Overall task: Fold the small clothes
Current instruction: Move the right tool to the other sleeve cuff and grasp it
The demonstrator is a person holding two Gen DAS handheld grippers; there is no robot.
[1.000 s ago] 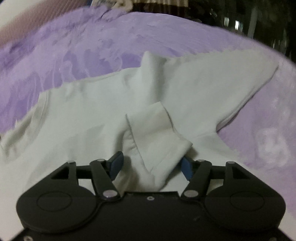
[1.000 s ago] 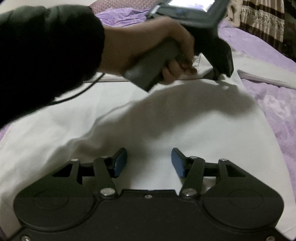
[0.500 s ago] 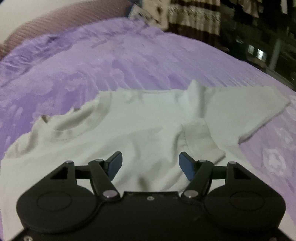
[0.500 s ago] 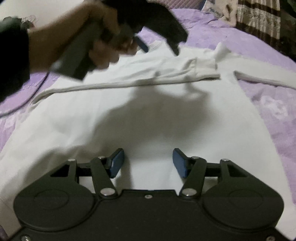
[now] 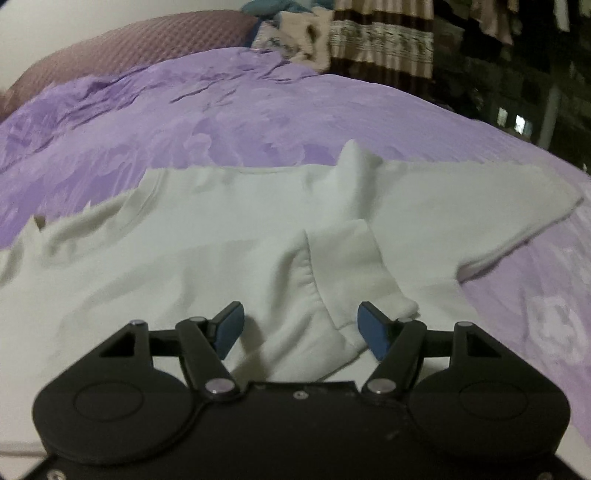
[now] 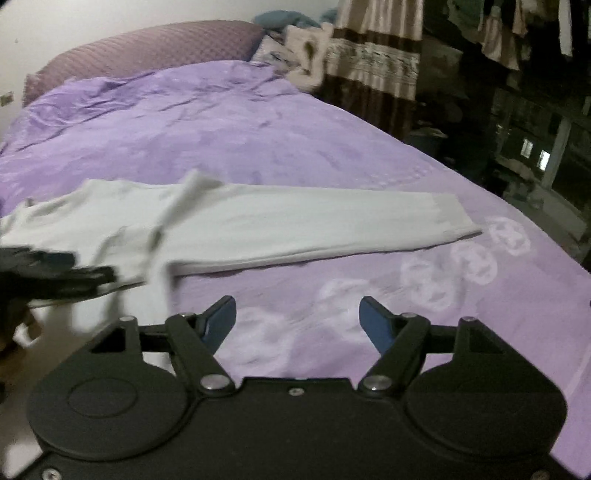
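A white long-sleeved shirt point(image 5: 221, 251) lies spread on the purple bedspread point(image 5: 221, 122). One sleeve is folded back over the body, and its cuff point(image 5: 343, 266) lies between the fingers of my left gripper point(image 5: 301, 328). That gripper is open and its blue pads stand clear of the cloth. The other sleeve point(image 6: 314, 225) stretches out flat to the right. My right gripper point(image 6: 297, 321) hangs above bare bedspread in front of that sleeve. Its jaws are opening and hold nothing. The left gripper point(image 6: 55, 273) shows as a dark blur at the left edge of the right wrist view.
A mauve quilted headboard point(image 6: 147, 48) closes the far end of the bed. Heaped clothes point(image 5: 303, 33) and a striped curtain point(image 6: 369, 55) stand at the far right corner. Dark furniture and a window point(image 6: 535, 155) lie beyond the bed's right edge.
My right gripper swung right, off the shirt's body to the bedspread by the outstretched sleeve, and its jaws widened. My left gripper drifted toward the collar, then came back over the folded cuff.
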